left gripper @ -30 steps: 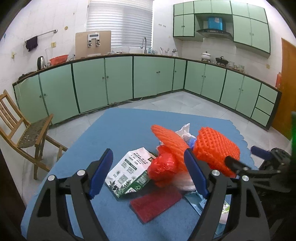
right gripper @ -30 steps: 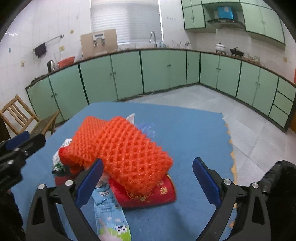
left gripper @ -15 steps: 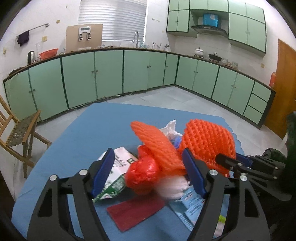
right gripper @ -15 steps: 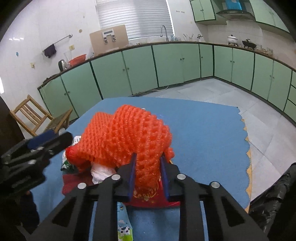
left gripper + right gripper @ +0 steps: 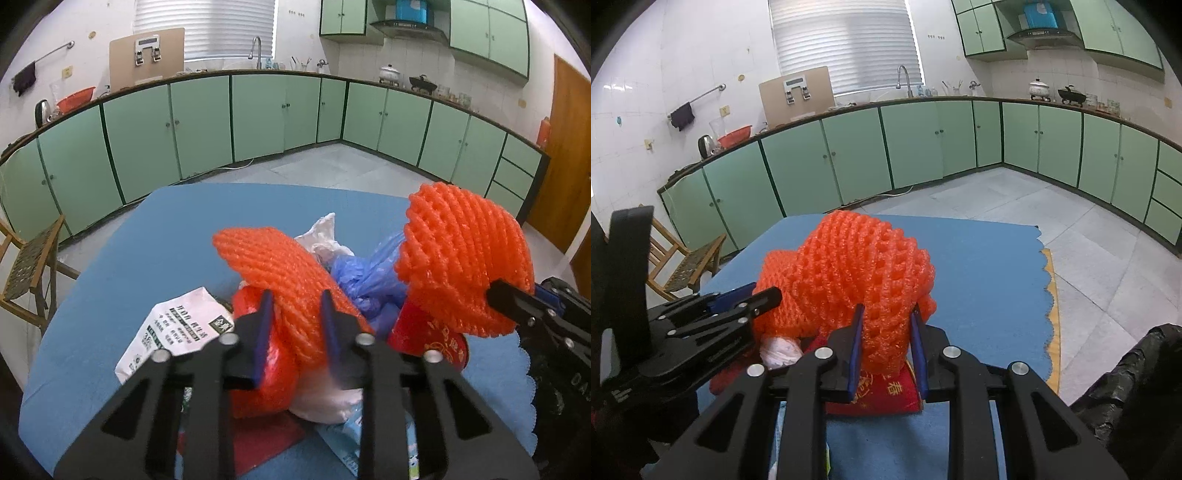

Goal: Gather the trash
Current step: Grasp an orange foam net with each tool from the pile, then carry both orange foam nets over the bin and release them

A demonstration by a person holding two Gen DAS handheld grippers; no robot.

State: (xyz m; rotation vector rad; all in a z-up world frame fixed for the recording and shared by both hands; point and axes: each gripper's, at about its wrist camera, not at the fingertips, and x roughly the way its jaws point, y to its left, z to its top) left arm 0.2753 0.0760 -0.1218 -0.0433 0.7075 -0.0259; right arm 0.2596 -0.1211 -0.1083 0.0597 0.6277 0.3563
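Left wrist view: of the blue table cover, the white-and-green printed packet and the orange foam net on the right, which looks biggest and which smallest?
1. Blue table cover, clearly largest.
2. Orange foam net on the right.
3. White-and-green printed packet, partly hidden by the gripper, so its full size is unsure.

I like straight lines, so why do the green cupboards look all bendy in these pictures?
Left wrist view: the fisheye lens curves the row of mint-green kitchen cabinets and darkens the corners. Right wrist view: same bowing, and bright glare on the slatted white window blind.
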